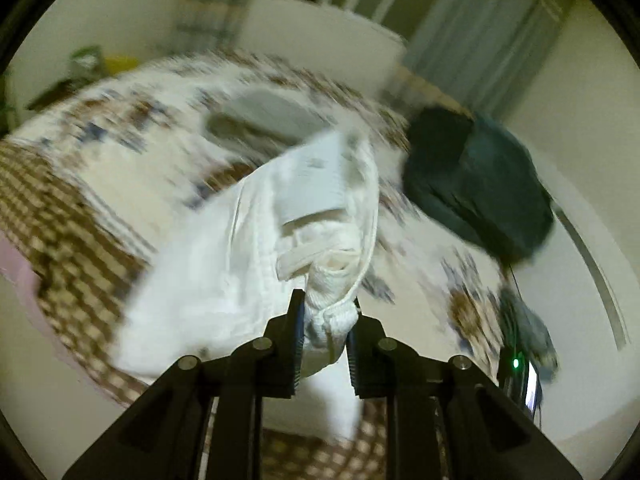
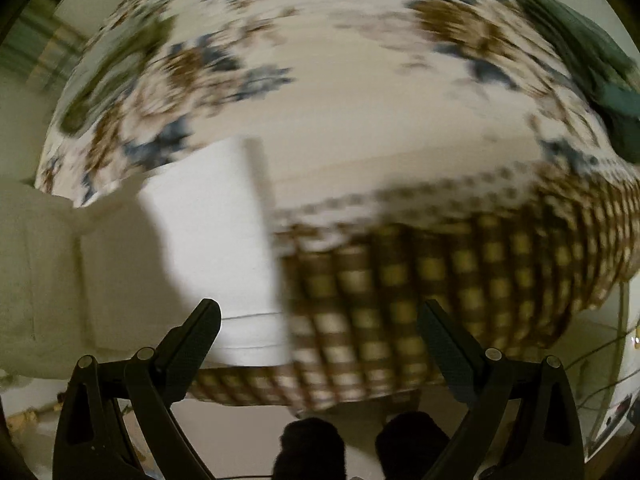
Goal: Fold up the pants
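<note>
White pants (image 1: 248, 240) hang from my left gripper (image 1: 326, 312), which is shut on the bunched waistband with its drawstring, lifted above the bed. The cloth trails down and left over the bedspread. In the right wrist view the pants (image 2: 192, 248) lie as a white panel at the left, over the bed's edge. My right gripper (image 2: 320, 320) is wide open and empty above the bed's checked border, just right of the white cloth. Both views are motion-blurred.
The bed has a floral bedspread (image 1: 132, 128) with a brown checked border (image 2: 420, 300). A dark green garment (image 1: 476, 184) lies on the bed at the right; it also shows in the right wrist view (image 2: 592, 60). A device with a green light (image 1: 516, 362) sits beside the bed.
</note>
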